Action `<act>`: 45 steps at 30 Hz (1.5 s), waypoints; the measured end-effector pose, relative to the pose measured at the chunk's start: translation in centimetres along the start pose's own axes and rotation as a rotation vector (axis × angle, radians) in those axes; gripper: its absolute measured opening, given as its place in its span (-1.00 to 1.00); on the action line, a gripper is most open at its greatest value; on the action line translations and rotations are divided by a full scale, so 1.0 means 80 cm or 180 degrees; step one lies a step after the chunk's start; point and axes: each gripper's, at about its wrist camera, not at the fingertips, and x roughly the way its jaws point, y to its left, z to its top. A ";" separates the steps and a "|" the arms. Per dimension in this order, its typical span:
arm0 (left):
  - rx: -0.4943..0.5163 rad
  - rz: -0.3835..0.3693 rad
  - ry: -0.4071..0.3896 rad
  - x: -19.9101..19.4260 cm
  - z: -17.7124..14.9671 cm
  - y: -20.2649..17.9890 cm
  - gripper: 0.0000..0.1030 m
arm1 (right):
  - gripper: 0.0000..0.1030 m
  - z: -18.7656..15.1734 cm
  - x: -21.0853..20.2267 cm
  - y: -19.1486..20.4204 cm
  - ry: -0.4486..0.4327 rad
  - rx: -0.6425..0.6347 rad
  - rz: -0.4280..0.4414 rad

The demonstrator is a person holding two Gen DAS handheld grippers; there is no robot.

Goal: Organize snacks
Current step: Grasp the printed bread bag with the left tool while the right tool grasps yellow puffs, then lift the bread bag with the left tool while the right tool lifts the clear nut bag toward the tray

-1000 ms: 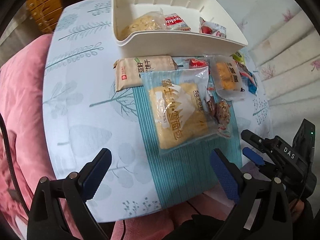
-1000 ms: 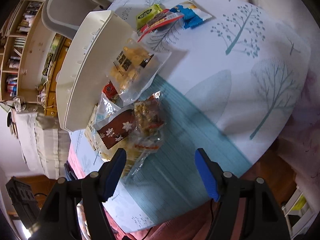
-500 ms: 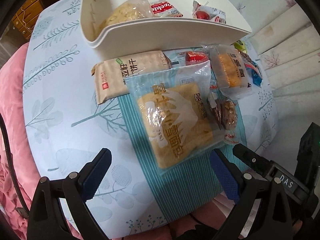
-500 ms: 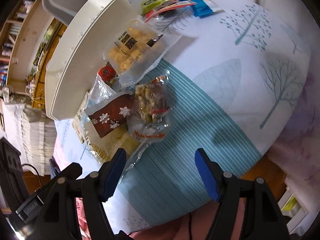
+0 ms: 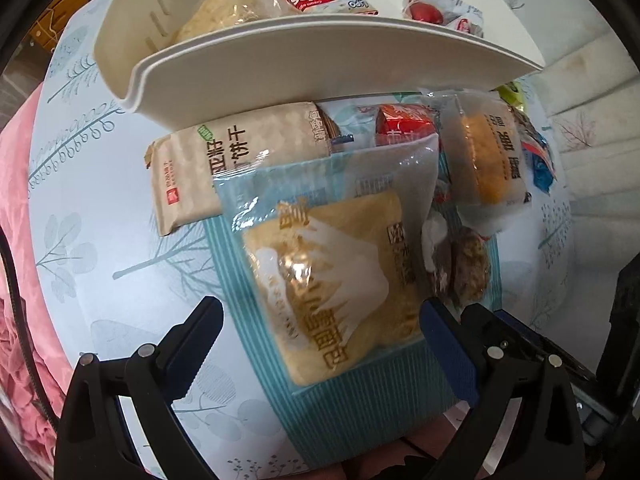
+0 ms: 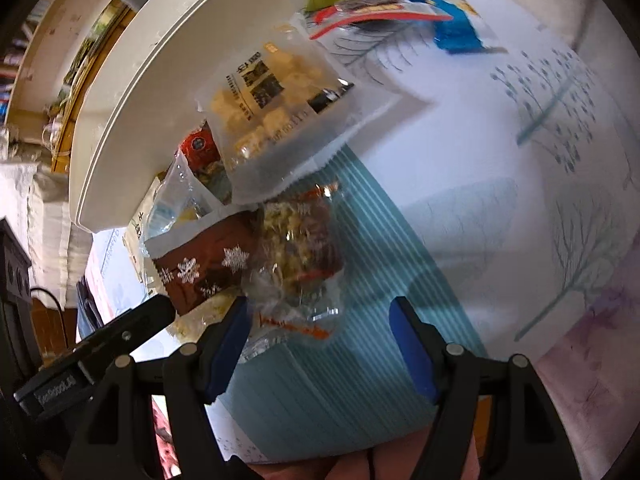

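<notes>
Now I hover both open, empty grippers: left gripper [image 5: 320, 344] straddles the bread packet [image 5: 336, 280] at twelve o'clock; right gripper [image 6: 320, 344] nears the nut packet [image 6: 300, 248]. Next, lower, close, lift into the bin [image 5: 320, 40].

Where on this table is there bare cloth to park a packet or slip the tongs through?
Free: the tablecloth left of the cracker packet, and the tree-print stretch right of the teal stripe. Crowded: the strip in front of the white bin, where the bread bag and smaller packets overlap.
</notes>
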 end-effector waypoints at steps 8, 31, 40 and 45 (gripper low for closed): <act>-0.0196 0.0067 0.0065 0.014 0.024 -0.004 0.90 | 0.35 0.034 0.007 0.005 0.0153 -0.0246 0.0000; -0.0692 0.0265 0.0544 0.071 0.067 0.002 0.99 | 0.23 0.096 0.031 0.039 0.0415 -0.0932 -0.0269; -0.0751 0.0271 0.0521 0.080 0.063 -0.008 0.97 | 0.12 0.092 0.038 0.055 0.0415 -0.1055 -0.0379; -0.0825 0.0198 0.0520 0.066 0.047 -0.003 0.84 | 0.06 0.079 0.025 0.036 0.0392 -0.0967 -0.0329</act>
